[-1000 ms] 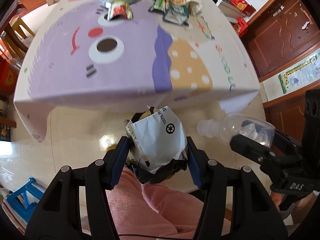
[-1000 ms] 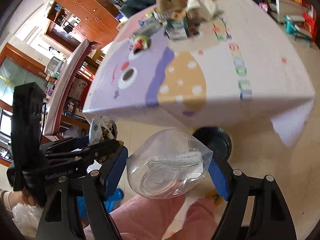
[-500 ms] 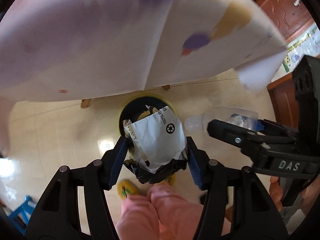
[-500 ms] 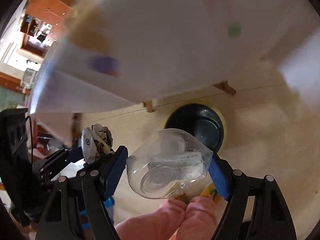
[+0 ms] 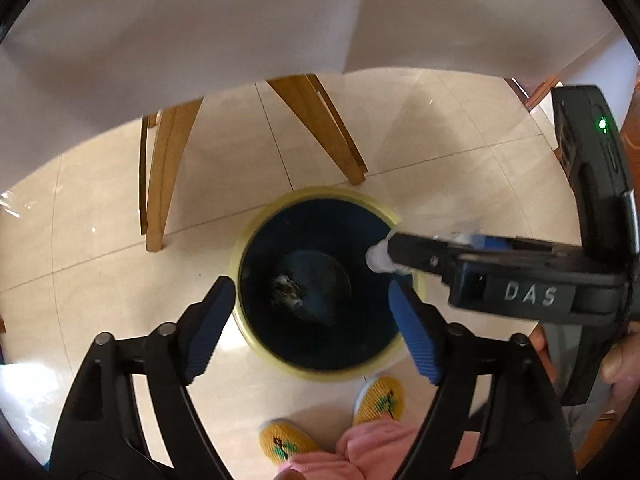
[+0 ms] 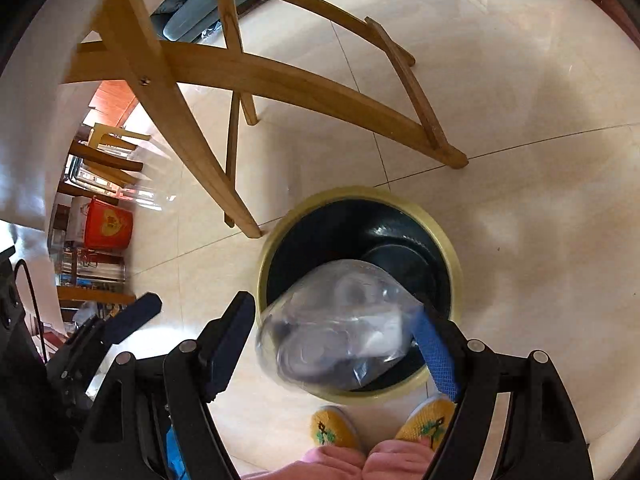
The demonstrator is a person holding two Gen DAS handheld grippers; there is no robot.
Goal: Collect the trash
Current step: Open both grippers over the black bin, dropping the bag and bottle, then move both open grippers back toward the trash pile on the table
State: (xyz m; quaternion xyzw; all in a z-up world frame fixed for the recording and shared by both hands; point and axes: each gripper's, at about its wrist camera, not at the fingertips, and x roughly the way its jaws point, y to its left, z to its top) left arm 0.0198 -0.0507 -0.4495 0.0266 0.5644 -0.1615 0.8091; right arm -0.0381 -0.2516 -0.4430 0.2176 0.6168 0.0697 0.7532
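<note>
The clear bottle (image 6: 340, 328) points neck-first toward the bin (image 6: 454, 264); right tool (image 6: 336, 344) loosely brackets it, left tool (image 5: 312, 320) spread, empty.

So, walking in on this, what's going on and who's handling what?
A person holds both grippers over a yellow-rimmed bin on the floor. The left gripper is open and empty, and a crumpled wrapper lies at the bin's bottom. The right gripper has a clear plastic bottle between its fingers; the bottle is blurred, so the grip is unclear.
</note>
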